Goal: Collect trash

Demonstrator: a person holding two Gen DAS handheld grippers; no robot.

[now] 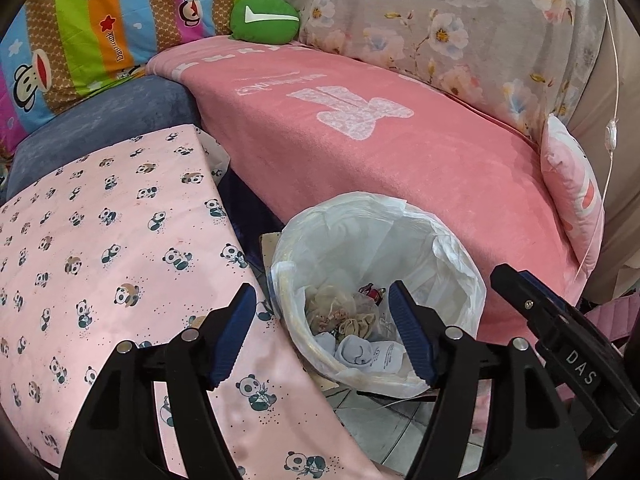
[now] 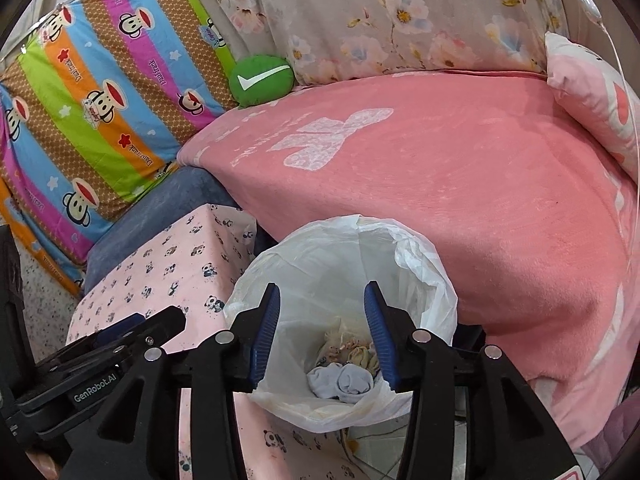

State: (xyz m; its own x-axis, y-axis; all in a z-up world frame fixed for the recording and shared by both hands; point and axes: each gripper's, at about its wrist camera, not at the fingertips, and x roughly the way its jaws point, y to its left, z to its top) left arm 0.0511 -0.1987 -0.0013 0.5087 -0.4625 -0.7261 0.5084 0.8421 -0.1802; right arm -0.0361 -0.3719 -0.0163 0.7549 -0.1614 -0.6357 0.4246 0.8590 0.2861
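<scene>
From the left wrist, the left gripper stands wide open with nothing between its blue pads, poised over the trash bin; the bin, lined with a white plastic bag, sits on the floor between the panda-print cloth and the pink blanket; inside lie crumpled tissues and a printed slip whose text is too small to read; the other tool at the right edge bears the letters "DAS"; the blanket carries pale lettering, not legible; a green cushion shows a white tick.

From the right wrist, the right gripper is likewise open and empty above the same bin; the tool at lower left reads "GenRobot.AI"; the striped monkey quilt repeats "Paul Frank".
</scene>
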